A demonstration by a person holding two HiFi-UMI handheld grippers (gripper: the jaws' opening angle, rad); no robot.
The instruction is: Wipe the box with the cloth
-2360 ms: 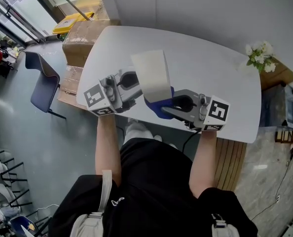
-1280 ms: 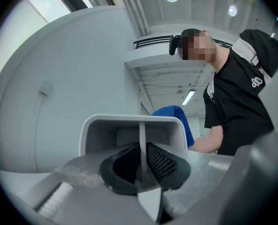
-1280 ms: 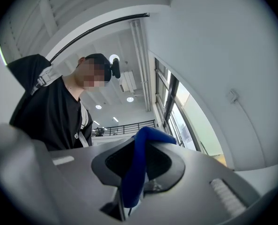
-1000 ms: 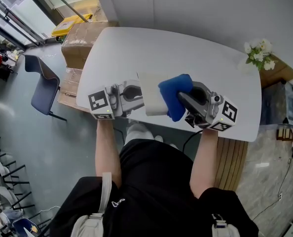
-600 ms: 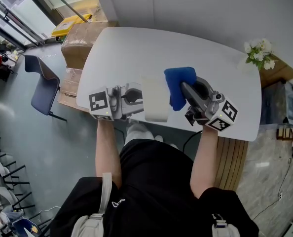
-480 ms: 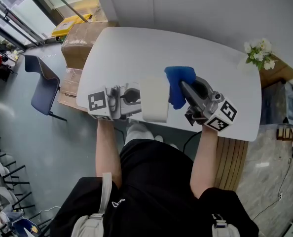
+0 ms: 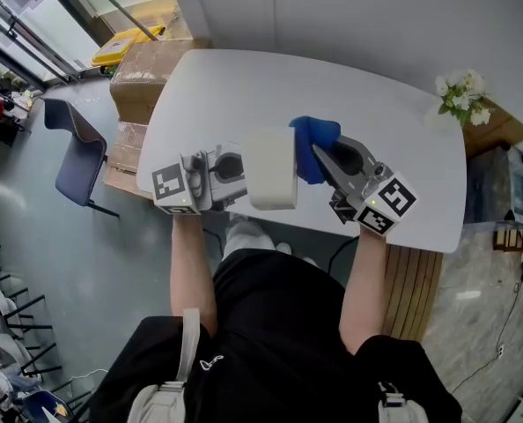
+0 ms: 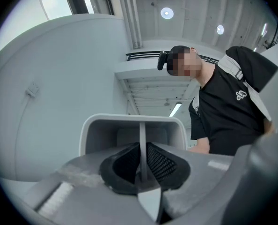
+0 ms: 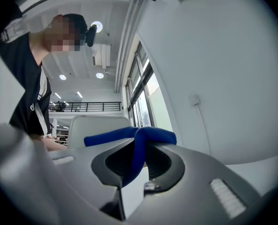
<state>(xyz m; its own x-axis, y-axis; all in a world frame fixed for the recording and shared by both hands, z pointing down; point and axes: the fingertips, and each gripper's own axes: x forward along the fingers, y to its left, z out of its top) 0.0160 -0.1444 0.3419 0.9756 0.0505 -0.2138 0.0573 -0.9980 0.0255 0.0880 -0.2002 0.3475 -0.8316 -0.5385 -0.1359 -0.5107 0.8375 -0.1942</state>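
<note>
Left gripper (image 8: 141,172) is clenched on one thin wall of the white box (image 7: 270,170), holding it up over the near edge of the table (image 7: 376,113). Right gripper (image 9: 134,163) is clamped on a fold of blue cloth (image 7: 313,137), just beside the box's right face; contact not confirmed. Assessment: box looks light, rigid and smooth, and may pivot under pressure. Cloth is soft; grip it near the fold.

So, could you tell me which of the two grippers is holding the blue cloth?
The right gripper: its jaws are shut on the blue cloth, while the left gripper clamps a wall of the white box.
</note>
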